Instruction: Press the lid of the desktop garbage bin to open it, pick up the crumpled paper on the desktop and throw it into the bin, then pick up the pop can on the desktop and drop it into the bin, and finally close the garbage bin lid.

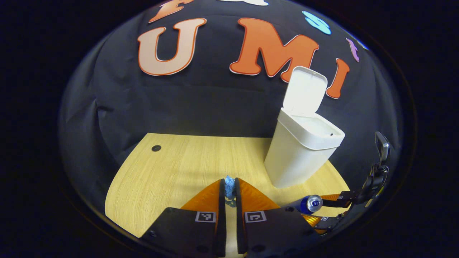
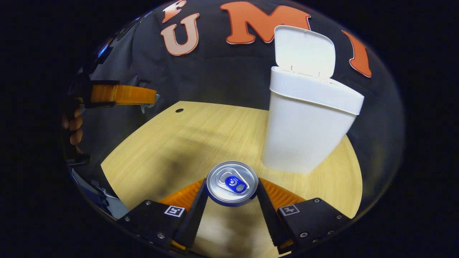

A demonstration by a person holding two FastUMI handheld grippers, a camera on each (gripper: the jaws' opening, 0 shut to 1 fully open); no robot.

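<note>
The left tool (image 1: 230, 190) is nearly closed, its fingers pinching the crumpled blue paper (image 1: 229, 186) above the worktop (image 1: 172, 168). The right tool (image 2: 232, 193) clamps the pop can (image 2: 232, 182) between both fingers — top end facing the camera, raised off the wood. The white garbage bin (image 1: 299, 157) stands near the worktop's far right edge, its lid (image 1: 304, 89) flipped upright — open
</note>
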